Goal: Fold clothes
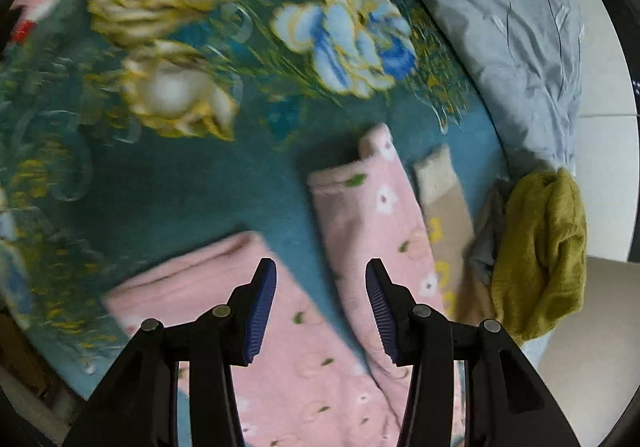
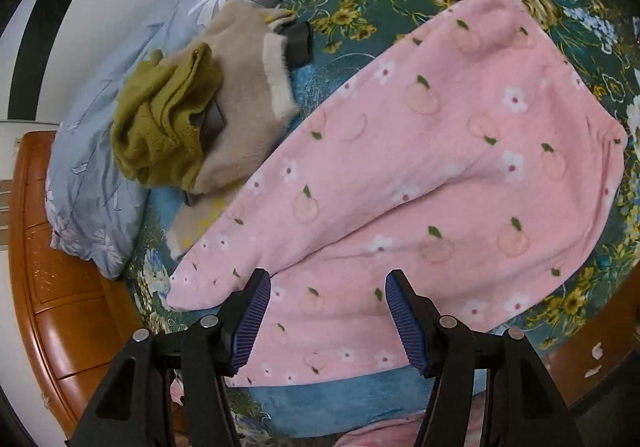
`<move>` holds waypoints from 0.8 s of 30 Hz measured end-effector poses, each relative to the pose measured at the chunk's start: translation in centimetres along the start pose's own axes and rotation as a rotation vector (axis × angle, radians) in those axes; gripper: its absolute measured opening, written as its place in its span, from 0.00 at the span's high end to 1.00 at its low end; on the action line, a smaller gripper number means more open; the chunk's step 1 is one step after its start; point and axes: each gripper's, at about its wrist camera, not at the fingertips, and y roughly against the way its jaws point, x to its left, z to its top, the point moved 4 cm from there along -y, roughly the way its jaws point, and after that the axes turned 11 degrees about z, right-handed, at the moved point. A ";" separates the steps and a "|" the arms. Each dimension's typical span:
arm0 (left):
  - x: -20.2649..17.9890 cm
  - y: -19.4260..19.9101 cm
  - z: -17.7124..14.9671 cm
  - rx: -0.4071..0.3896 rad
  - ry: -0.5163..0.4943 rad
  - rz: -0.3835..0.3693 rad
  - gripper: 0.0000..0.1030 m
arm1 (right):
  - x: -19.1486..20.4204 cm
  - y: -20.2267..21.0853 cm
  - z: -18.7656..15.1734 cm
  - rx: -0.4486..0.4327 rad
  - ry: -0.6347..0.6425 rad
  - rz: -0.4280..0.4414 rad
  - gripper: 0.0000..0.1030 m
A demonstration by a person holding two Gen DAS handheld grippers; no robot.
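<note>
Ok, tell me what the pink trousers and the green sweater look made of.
Pink trousers: probably plush fleece, matte and fuzzy, with printed peaches and flowers. Green sweater: looks like a knit, maybe wool or acrylic; its surface shows a loose, textured weave.

Pink peach-print fleece pants [image 2: 420, 183] lie spread flat, legs apart.

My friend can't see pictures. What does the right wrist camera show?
Pink fleece pants printed with peaches and flowers lie spread on a floral bedspread, with the open right tongs just above them, holding nothing. To the left, a mustard knit sits on a beige garment beside a blue-grey pillow.
</note>
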 end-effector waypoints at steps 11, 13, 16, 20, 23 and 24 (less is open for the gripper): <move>-5.5 -7.3 1.2 0.062 0.012 0.129 0.95 | 2.3 -3.4 -1.4 0.104 0.062 -0.099 0.38; -8.1 -7.8 1.4 0.046 -0.027 0.123 0.95 | 1.7 -3.7 -1.7 0.121 0.049 -0.113 0.38; -12.3 -8.7 1.5 0.055 -0.104 0.086 0.95 | 0.6 -3.9 -1.8 0.126 0.010 -0.126 0.38; -17.9 -9.9 1.4 0.069 -0.207 0.034 0.94 | -0.1 -4.0 -1.7 0.126 -0.023 -0.145 0.38; -21.2 -10.8 1.3 0.090 -0.276 0.009 0.80 | -0.1 -4.5 -1.5 0.134 -0.019 -0.157 0.38; -21.3 -10.7 1.2 0.104 -0.274 -0.016 0.75 | 0.0 -4.7 -1.5 0.137 -0.019 -0.158 0.38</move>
